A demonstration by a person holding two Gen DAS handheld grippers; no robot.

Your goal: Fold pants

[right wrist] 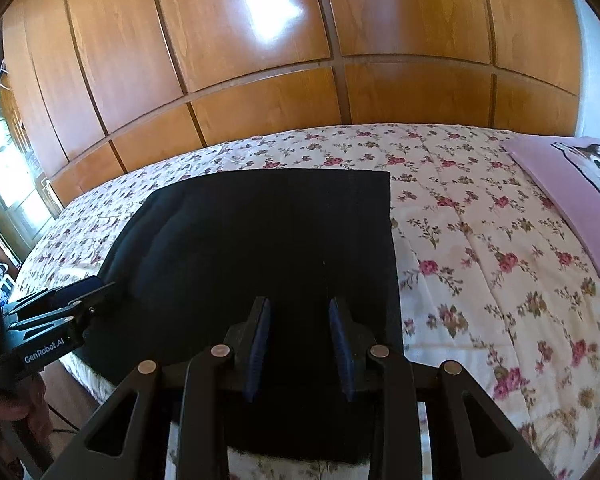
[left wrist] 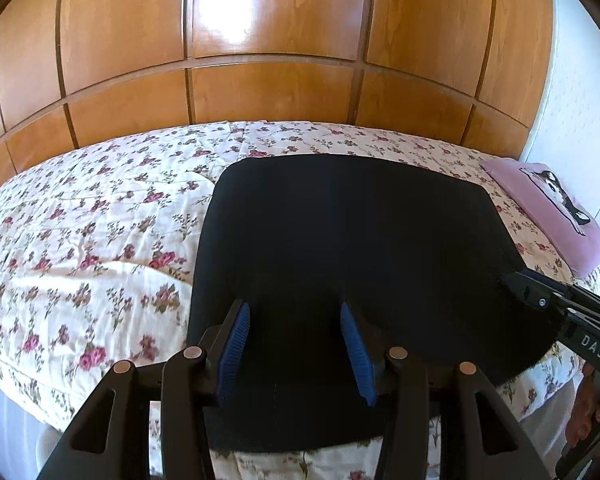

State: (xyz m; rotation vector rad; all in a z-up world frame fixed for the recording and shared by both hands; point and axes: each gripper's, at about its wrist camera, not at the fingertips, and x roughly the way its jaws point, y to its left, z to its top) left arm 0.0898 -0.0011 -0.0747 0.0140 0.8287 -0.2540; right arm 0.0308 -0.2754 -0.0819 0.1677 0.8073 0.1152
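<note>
I'm looking at a bed (left wrist: 80, 240) covered by a cream quilt printed with small pink roses, standing against a wooden panelled wall. Black folded pants (left wrist: 352, 264) lie flat on it, spreading beneath and ahead of both pairs of fingers and reaching the near edge. A pink pillow (right wrist: 572, 188) with an animal print lies well right of the fingers.

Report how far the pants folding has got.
Done: the black pants already lie on the floral bedspread as a compact folded rectangle. In hand: nothing; the left gripper and right gripper hover above them, jaws apart and empty. Left: maybe one last fold; hard to tell.
</note>
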